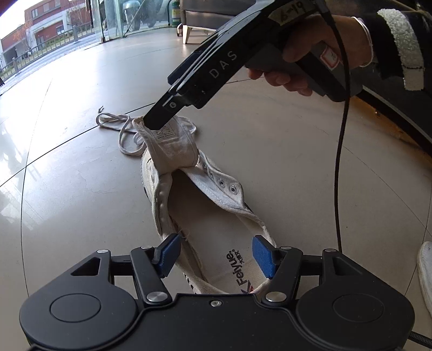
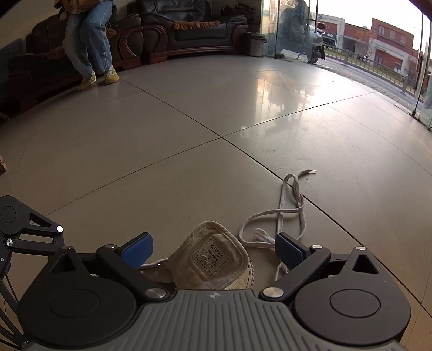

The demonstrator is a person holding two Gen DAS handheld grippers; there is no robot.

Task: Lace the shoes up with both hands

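My right claw (image 2: 213, 252) gapes wide over the tongue (image 2: 208, 259); my left (image 1: 216, 255) gapes at the shoe's (image 1: 205, 216) heel. I'd steady it, since the lace (image 2: 286, 216) lies loose, eyelets (image 1: 226, 186) bare.

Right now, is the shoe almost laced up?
Not yet. Done: nothing; the eyelets near the shoe's opening are empty. In hand: both grippers are open; the right gripper is at the tongue. Left: the lace lies loose on the floor.

Glossy tiled floor (image 2: 189, 113), dark sofa (image 2: 189, 29), glass front (image 1: 108, 19)
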